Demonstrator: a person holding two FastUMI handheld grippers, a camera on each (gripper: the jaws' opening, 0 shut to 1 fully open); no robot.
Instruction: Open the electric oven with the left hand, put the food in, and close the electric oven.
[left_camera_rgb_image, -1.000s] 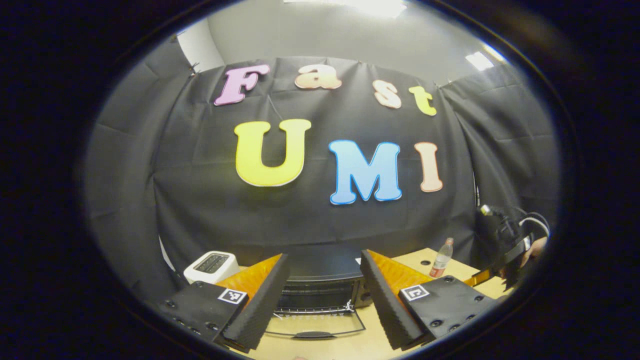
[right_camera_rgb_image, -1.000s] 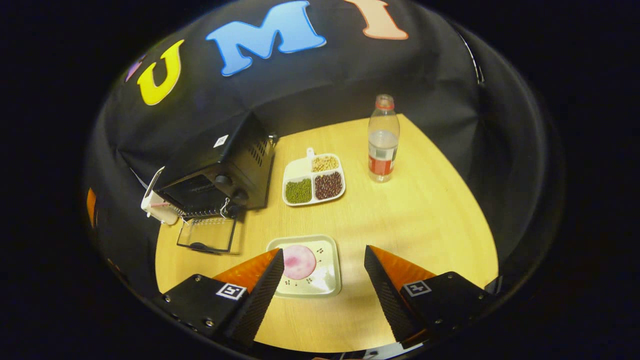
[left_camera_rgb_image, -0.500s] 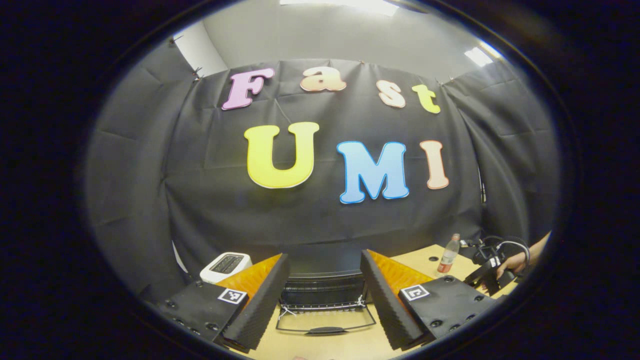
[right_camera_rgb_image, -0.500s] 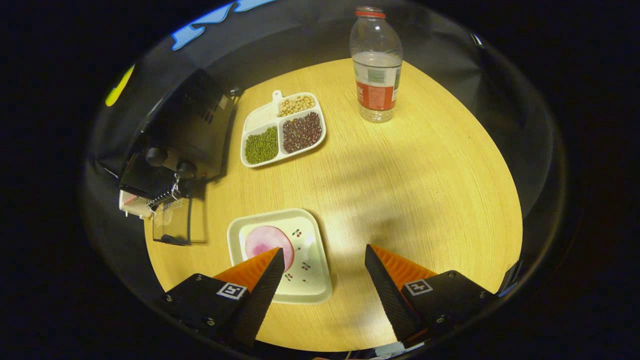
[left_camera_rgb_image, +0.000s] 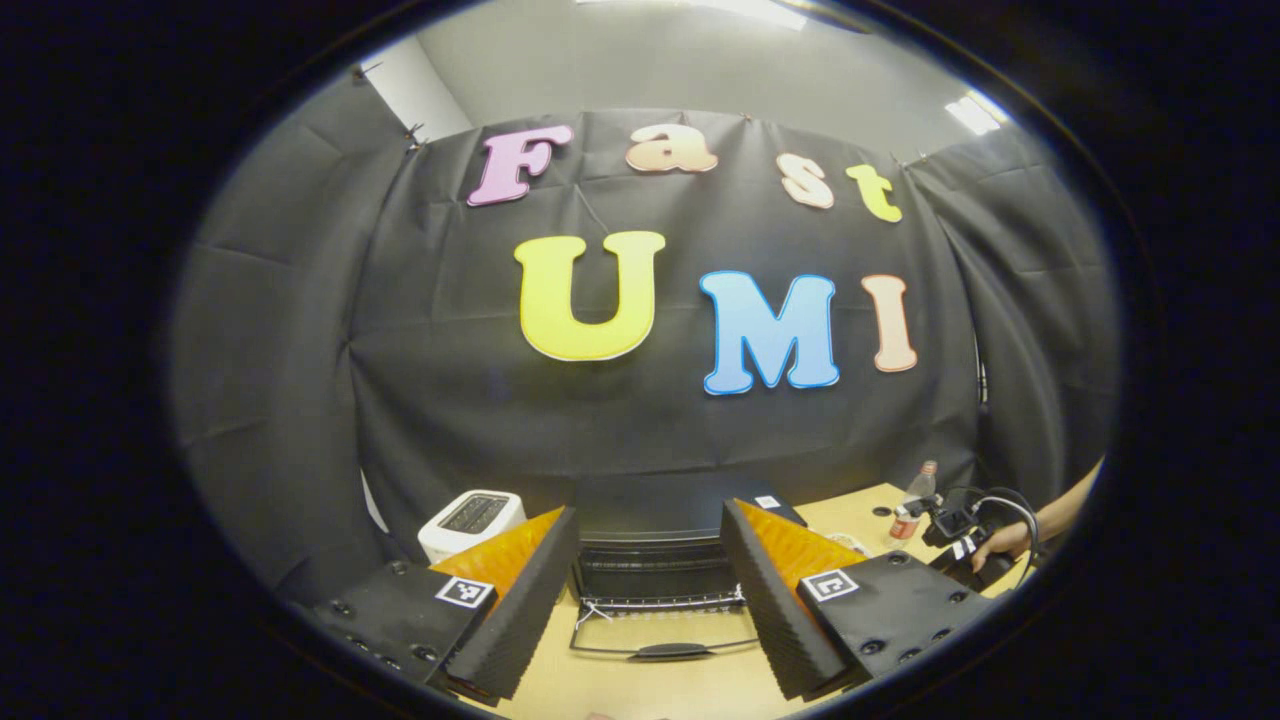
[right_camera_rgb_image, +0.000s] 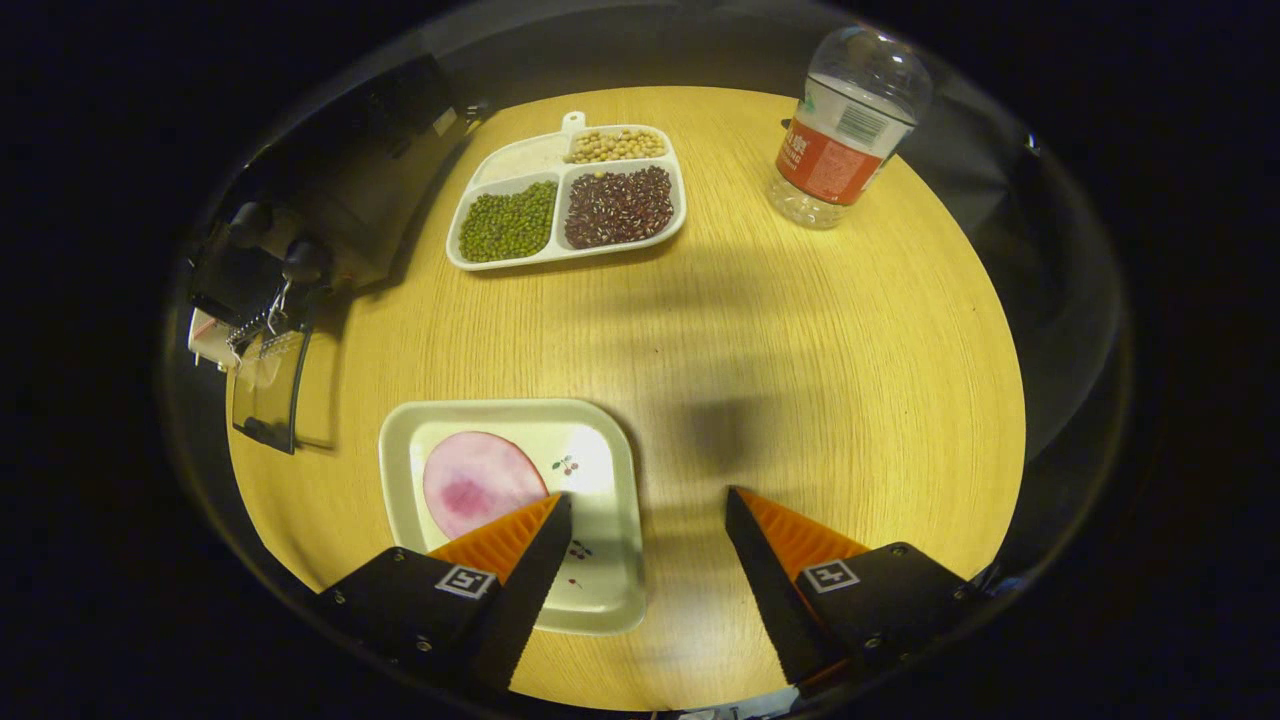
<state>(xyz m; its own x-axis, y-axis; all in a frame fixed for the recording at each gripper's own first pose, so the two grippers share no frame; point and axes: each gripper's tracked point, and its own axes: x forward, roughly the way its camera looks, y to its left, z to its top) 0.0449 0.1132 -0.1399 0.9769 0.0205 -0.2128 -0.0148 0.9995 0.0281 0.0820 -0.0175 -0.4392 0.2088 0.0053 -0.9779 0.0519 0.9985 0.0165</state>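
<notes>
Straight ahead in the left gripper view, the black electric oven stands on the wooden table, glass door dropped flat; the left tool gapes, released.

Right gripper view: the right tool gapes above a white plate near the table's front edge, carrying a pink round slice of food.

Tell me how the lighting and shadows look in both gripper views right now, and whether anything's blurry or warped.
Left gripper view: ceiling lights glare, fisheye bows the cloth wall, oven dim but sharp. Right gripper view: table warmly lit, a soft dark shadow beside the plate; the bottle leans from distortion, and the oven at the left edge is dark.
</notes>
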